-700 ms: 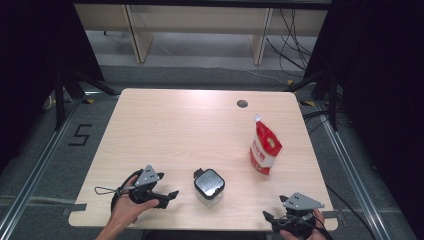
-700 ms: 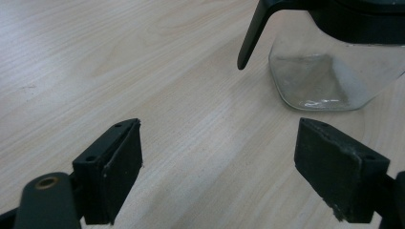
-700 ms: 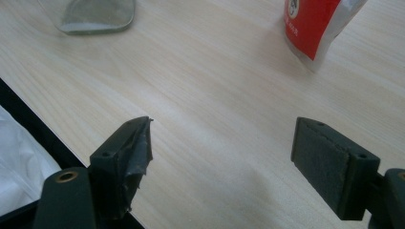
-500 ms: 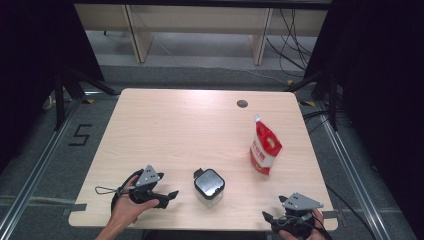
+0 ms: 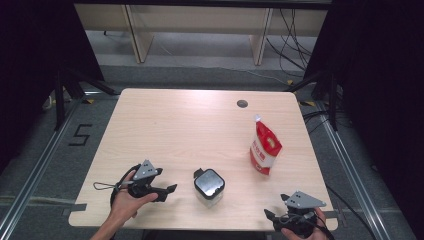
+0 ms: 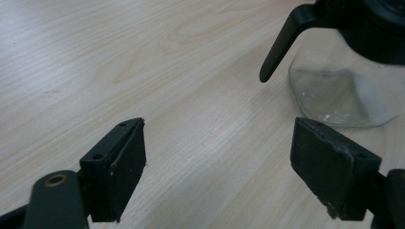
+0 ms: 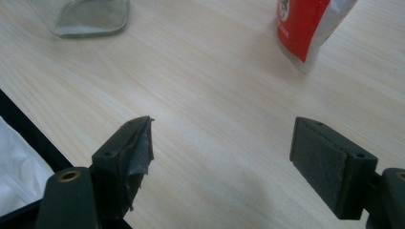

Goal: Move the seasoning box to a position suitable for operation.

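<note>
Presently we list, by size: one pale wooden tabletop (image 5: 165, 125); one red and white pouch (image 5: 264, 149), upright near the right edge; one clear glass jar (image 5: 208, 187) with black lid and handle, upright at front centre, between our two tools. Left claw (image 5: 170, 190) rests just left of the jar, jaws wide apart and holding nothing, the handle near its right jaw in the left gripper view. Right claw (image 5: 270, 216) sits at the front right corner, likewise gaping and empty. We judge work unstarted: jar ungrasped, pouch untouched, everything left. Against the earlier frames, nothing has shifted.
</note>
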`<control>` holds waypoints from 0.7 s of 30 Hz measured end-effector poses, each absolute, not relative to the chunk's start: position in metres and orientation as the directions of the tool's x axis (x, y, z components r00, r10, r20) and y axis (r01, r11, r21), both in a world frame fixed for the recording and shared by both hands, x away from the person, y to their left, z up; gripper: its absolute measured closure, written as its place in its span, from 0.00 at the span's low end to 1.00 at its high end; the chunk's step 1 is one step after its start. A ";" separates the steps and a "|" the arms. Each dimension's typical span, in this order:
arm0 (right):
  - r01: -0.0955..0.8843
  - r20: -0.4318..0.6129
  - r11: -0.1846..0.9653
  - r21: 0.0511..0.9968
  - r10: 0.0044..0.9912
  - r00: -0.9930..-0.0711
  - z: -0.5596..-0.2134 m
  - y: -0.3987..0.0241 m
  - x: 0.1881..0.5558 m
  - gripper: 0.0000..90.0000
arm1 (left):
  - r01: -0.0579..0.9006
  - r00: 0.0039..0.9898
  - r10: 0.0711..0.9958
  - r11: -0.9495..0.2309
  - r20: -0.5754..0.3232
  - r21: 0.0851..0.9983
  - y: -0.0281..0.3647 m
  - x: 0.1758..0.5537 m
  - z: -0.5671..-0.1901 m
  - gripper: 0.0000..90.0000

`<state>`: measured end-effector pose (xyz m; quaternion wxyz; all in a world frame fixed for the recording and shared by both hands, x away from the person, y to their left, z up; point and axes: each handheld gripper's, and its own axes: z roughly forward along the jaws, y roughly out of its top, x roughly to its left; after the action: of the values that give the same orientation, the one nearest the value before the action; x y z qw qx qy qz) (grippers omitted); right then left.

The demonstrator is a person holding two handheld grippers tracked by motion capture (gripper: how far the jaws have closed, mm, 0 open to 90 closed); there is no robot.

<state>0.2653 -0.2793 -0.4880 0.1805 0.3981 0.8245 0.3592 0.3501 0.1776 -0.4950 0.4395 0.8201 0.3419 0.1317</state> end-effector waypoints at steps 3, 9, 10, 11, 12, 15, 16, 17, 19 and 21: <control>0.561 0.020 0.399 0.726 0.803 -0.596 -0.488 -0.276 0.263 0.27 | 0.432 0.734 0.674 -0.370 -0.082 0.823 0.177 0.353 -0.491 0.32; 0.540 -0.001 0.422 0.729 0.788 -0.615 -0.488 -0.276 0.267 0.27 | 0.393 0.764 0.643 -0.406 -0.048 0.825 0.169 0.357 -0.482 0.58; 0.527 -0.011 0.428 0.734 0.784 -0.620 -0.489 -0.277 0.268 0.27 | 0.377 0.769 0.638 -0.421 -0.025 0.825 0.167 0.359 -0.480 0.68; 0.527 -0.011 0.428 0.734 0.784 -0.620 -0.489 -0.277 0.268 0.27 | 0.376 0.765 0.644 -0.410 -0.028 0.831 0.165 0.359 -0.477 0.68; 0.530 -0.006 0.423 0.735 0.786 -0.619 -0.489 -0.277 0.268 0.28 | 0.355 0.772 0.635 -0.399 -0.024 0.846 0.163 0.361 -0.476 0.72; 0.544 0.006 0.418 0.728 0.789 -0.614 -0.489 -0.276 0.267 0.28 | 0.363 0.774 0.631 -0.378 -0.050 0.851 0.158 0.365 -0.468 0.82; 0.543 0.006 0.419 0.728 0.788 -0.615 -0.489 -0.277 0.267 0.28 | 0.360 0.778 0.626 -0.370 -0.057 0.857 0.155 0.367 -0.467 0.84; 0.533 -0.005 0.424 0.732 0.785 -0.619 -0.489 -0.277 0.268 0.28 | 0.363 0.785 0.615 -0.365 -0.070 0.858 0.153 0.369 -0.466 0.86; 0.559 0.023 0.401 0.726 0.798 -0.603 -0.489 -0.275 0.266 0.28 | 0.380 0.782 0.617 -0.349 -0.095 0.857 0.148 0.373 -0.466 0.89; 0.536 0.000 0.425 0.729 0.784 -0.621 -0.490 -0.276 0.268 0.28 | 0.373 0.793 0.603 -0.363 -0.090 0.854 0.143 0.380 -0.467 0.90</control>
<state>0.2684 -0.2759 -0.4901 0.1729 0.3994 0.8262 0.3577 0.3799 0.1429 -0.4675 0.4790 0.8166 0.2987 0.1203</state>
